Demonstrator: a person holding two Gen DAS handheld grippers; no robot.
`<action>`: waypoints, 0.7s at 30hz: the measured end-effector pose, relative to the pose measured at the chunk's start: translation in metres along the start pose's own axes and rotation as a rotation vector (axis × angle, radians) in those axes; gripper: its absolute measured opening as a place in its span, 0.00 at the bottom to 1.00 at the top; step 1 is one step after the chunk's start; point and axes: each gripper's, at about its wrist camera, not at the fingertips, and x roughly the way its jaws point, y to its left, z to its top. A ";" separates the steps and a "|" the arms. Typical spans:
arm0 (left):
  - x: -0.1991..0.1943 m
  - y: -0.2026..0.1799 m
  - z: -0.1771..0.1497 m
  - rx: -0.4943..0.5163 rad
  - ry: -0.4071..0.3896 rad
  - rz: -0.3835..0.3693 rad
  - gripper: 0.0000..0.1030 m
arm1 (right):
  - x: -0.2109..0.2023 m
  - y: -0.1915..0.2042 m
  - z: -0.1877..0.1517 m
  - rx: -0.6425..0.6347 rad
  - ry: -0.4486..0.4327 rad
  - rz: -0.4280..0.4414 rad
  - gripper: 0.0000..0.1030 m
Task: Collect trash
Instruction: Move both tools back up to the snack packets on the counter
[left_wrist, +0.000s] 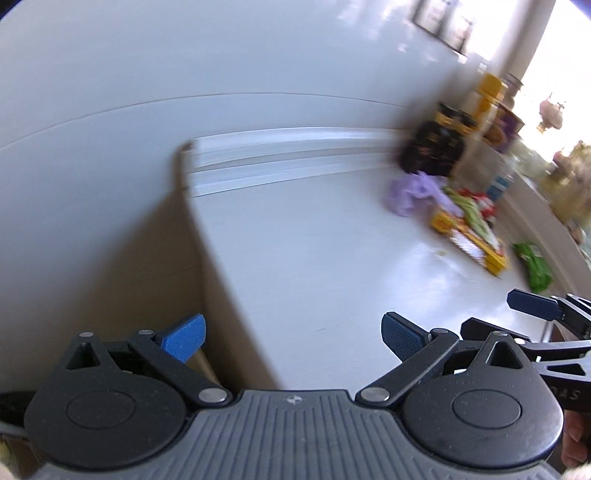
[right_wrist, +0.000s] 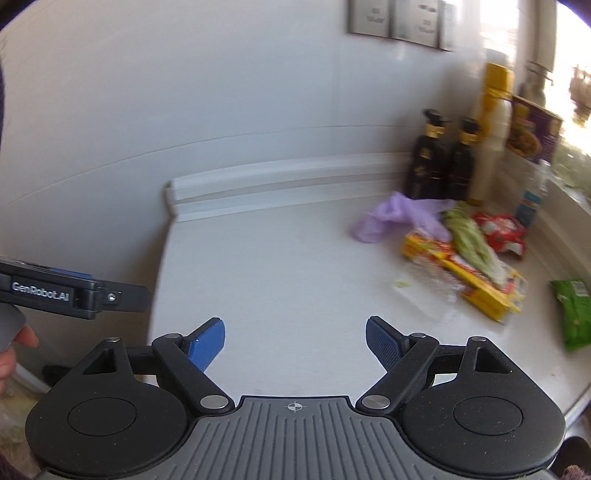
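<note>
Both grippers empty over white counter (right_wrist: 280, 280), trash heaped far right.
Left gripper (left_wrist: 293, 338) spread wide; right gripper (right_wrist: 295, 343) apart. Sharp in right wrist view only: purple bag (right_wrist: 391, 216), yellow wrapper box (right_wrist: 476, 284), red packet (right_wrist: 502, 232), green packet (right_wrist: 572, 314), two black pump bottles (right_wrist: 439, 162); blurred in left wrist view.

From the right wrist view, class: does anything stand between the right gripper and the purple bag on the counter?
Nothing visible does. Bare counter lies between the right gripper and the purple bag; the jaws hold nothing.
</note>
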 end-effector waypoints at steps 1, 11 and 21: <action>0.004 -0.009 0.002 0.014 0.002 -0.011 0.99 | -0.001 -0.009 -0.001 0.012 -0.003 -0.016 0.83; 0.048 -0.081 0.024 0.134 0.036 -0.108 0.99 | -0.005 -0.104 -0.014 0.108 -0.024 -0.201 0.83; 0.090 -0.149 0.057 0.221 0.027 -0.221 0.95 | 0.006 -0.178 -0.018 0.132 -0.030 -0.366 0.83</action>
